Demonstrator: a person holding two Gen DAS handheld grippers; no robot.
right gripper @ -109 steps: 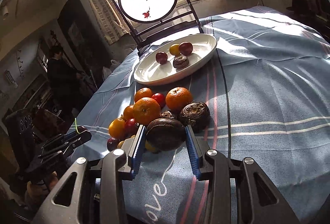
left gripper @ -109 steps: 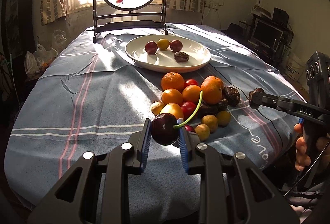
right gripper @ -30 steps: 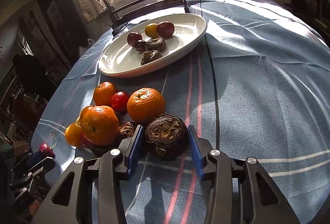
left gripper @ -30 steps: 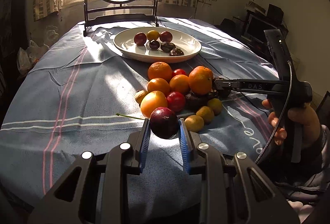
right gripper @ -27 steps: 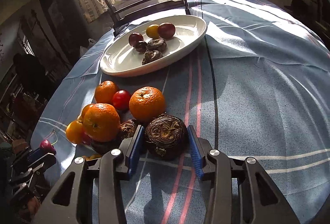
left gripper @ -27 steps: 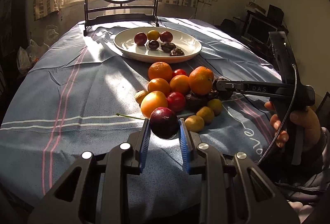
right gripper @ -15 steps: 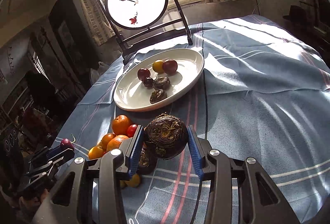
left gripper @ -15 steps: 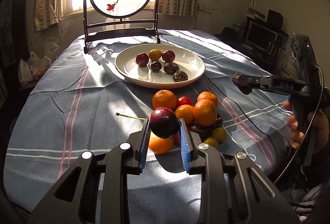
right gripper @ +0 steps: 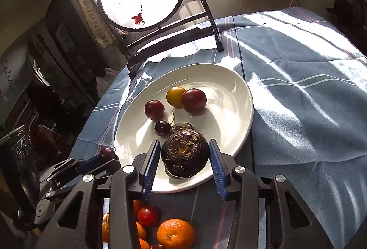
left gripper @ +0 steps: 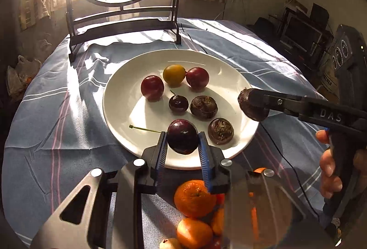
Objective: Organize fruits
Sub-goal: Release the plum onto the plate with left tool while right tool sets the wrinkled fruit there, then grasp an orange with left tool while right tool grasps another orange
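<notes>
My left gripper [left gripper: 182, 147] is shut on a dark red cherry [left gripper: 182, 135] with a green stem and holds it over the near rim of the white plate [left gripper: 119, 111]. My right gripper [right gripper: 182, 163] is shut on a brown water chestnut [right gripper: 184, 154] above the plate's near edge [right gripper: 243, 116]; it also shows in the left wrist view [left gripper: 252, 107]. On the plate lie two red fruits, a yellow one [left gripper: 174, 75], a cherry [left gripper: 178, 104] and two water chestnuts [left gripper: 204, 107]. The fruit pile with oranges [left gripper: 195, 197] lies below the grippers.
A round painted screen on a black stand [left gripper: 123, 26] stands behind the plate. The blue striped cloth [right gripper: 309, 111] covers the round table. Dark furniture and electronics [left gripper: 305, 29] stand at the far right of the room.
Both grippers have lifted their fruit off the pile and moved forward to the plate. The left holds the cherry, the right the water chestnut, now over the plate's near edge.
</notes>
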